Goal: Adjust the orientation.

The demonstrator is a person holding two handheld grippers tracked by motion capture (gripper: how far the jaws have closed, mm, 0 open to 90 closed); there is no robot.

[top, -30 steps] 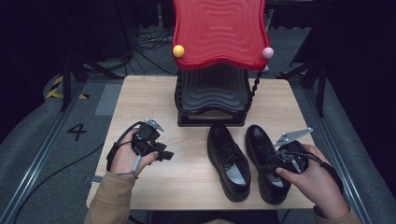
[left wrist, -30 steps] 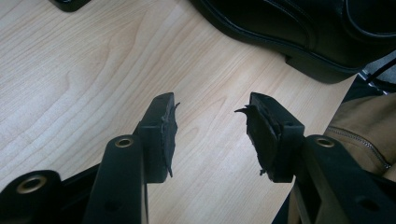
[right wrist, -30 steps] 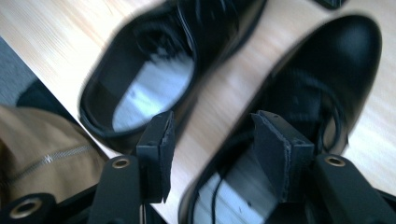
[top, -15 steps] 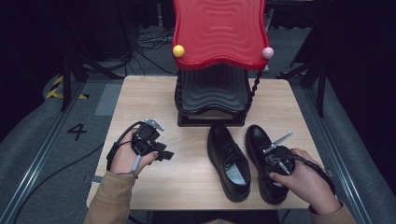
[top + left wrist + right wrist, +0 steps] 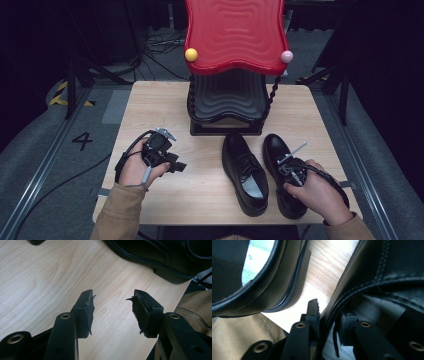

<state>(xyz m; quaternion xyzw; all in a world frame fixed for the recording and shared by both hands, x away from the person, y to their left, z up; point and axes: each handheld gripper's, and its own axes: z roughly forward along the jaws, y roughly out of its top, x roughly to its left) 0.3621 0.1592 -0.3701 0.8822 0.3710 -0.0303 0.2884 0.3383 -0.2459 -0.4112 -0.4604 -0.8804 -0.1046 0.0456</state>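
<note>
Two black leather shoes stand side by side on the wooden table (image 5: 150,110), the left shoe (image 5: 245,172) and the right shoe (image 5: 275,150). My right gripper (image 5: 290,172) points down into the right shoe's opening. In the right gripper view its jaws (image 5: 329,315) have just been closing and now pinch the right shoe's (image 5: 392,265) side wall, one pad outside and one inside; the left shoe (image 5: 277,277) lies beside it. My left gripper (image 5: 177,167) rests low over the table's left half, its jaws (image 5: 112,307) open with bare wood between them and a shoe (image 5: 162,255) beyond.
A stand with a red wavy top (image 5: 235,35) and a black ribbed base (image 5: 227,100) stands at the table's back middle, just behind the shoes. A yellow ball (image 5: 191,54) and a pink ball (image 5: 286,56) sit at its corners. Dark floor and cables surround the table.
My right hand has come down onto the right shoe and its jaws have narrowed around the shoe's side wall. The left hand has stayed where it was.
</note>
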